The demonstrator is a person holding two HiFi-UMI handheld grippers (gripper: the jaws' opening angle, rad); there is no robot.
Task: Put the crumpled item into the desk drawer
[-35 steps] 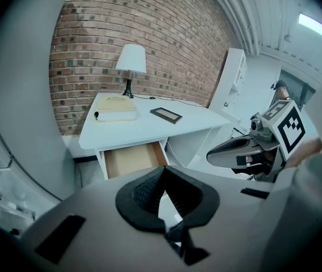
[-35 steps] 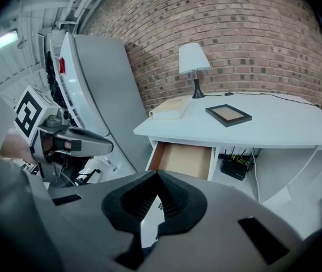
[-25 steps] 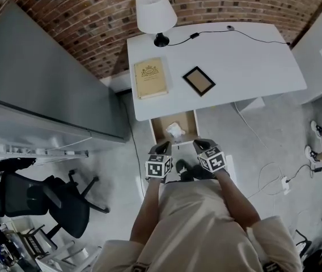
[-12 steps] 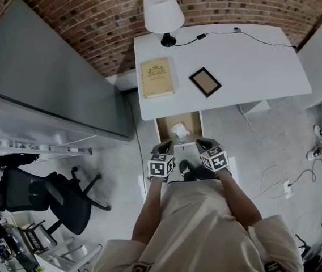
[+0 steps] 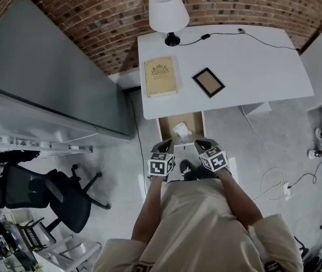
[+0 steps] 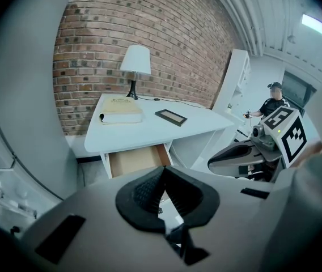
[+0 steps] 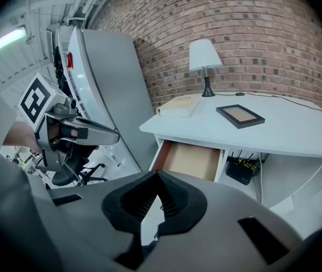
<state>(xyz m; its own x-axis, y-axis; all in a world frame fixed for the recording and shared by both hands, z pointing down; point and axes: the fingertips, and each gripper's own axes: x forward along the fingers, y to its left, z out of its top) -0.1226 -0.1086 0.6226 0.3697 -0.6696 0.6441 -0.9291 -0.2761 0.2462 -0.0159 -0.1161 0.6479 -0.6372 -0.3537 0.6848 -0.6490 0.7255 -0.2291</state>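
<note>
In the drawer [image 5: 194,122], crumpled item [image 5: 181,130]

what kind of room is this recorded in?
Probably an office or studio-style workroom: a white desk with a white-shaded table lamp stands against an exposed red brick wall, and a black swivel office chair sits on the grey floor nearby.

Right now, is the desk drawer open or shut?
Open. The drawer stands pulled out from under the desk, its wooden inside exposed, with the crumpled item lying in it.
</note>
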